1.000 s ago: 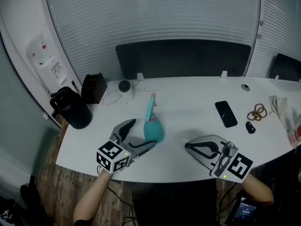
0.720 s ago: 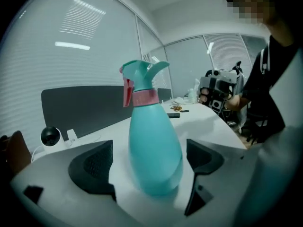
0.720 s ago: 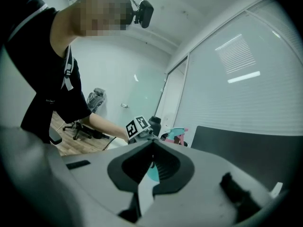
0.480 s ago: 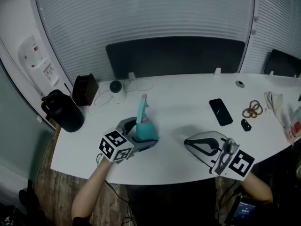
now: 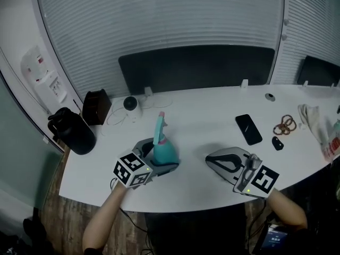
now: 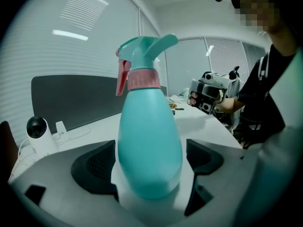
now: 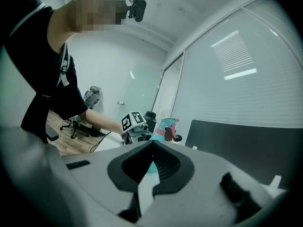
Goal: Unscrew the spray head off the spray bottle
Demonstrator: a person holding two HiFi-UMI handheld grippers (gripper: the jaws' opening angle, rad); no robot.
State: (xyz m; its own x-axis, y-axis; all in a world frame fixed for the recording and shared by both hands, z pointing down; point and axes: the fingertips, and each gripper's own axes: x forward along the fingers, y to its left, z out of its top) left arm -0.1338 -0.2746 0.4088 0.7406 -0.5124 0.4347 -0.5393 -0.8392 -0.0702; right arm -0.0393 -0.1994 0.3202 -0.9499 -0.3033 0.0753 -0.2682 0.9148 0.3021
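In the head view, the teal plastic spray bottle (image 5: 164,151) is standing upright on the white table (image 5: 212,116). The left gripper (image 5: 162,156) is reaching round its base, and the right gripper (image 5: 210,161) is lying well apart to the bottle's right.

In the left gripper view, the jaws are hugging the bottle's belly, seemingly pressing it. The teal spray head with its pink collar (image 6: 143,60) is sitting fully on the neck.

In the right gripper view, its jaws are meeting with nothing between them. Bracing looks done; the unscrewing itself is likely all left.
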